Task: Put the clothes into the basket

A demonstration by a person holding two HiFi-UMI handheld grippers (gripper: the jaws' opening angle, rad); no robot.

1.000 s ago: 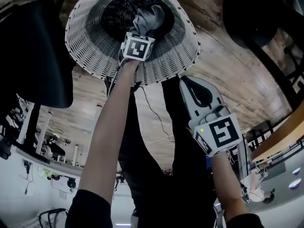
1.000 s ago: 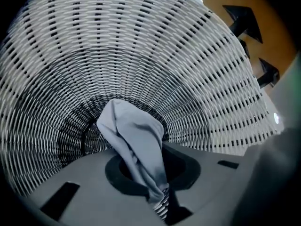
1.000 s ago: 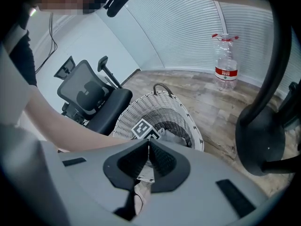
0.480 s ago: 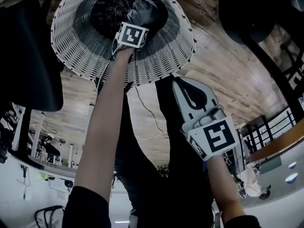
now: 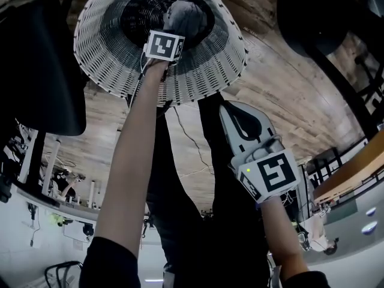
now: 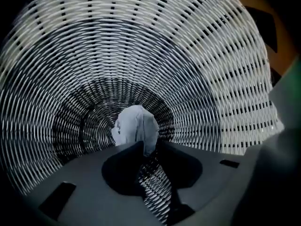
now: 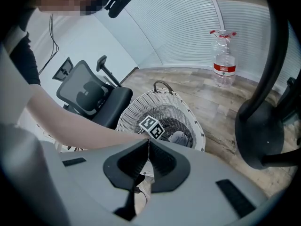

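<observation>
Grey garment [image 6: 136, 126] has since balled up in the wicker basket [image 5: 108, 47]; the left gripper [image 6: 149, 143] jaws have just been opening and stand slightly apart at it, while the right gripper [image 7: 148, 140] is closed and empty.

Crumpled pale grey garment [image 5: 185, 18], deep inside round white wicker basket [image 5: 108, 71]

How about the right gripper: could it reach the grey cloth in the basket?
Probably yes. The basket is open on top and the grey cloth shows inside, but the left arm reaching in crowds the way.
</observation>
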